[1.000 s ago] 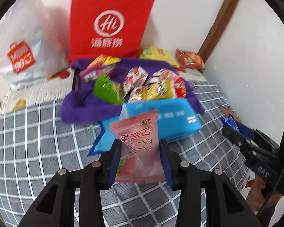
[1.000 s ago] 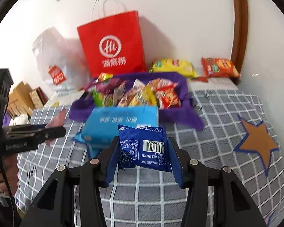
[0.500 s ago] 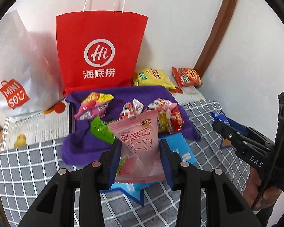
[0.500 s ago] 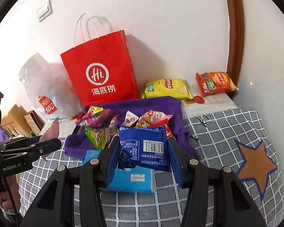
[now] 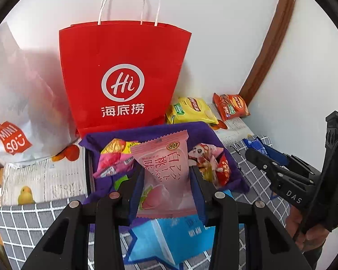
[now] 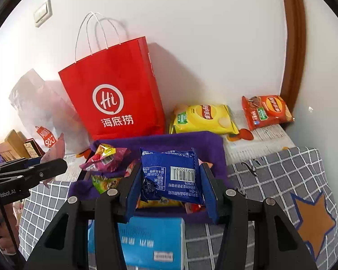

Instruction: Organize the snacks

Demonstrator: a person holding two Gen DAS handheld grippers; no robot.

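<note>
The left gripper is pinching a pink peach-flavour packet above the purple tray. The right gripper is pinching a blue barcoded packet there too. Behind, a red "Hi" bag is standing left of Lay's packs.

Home bedroom: checked bedspread
</note>
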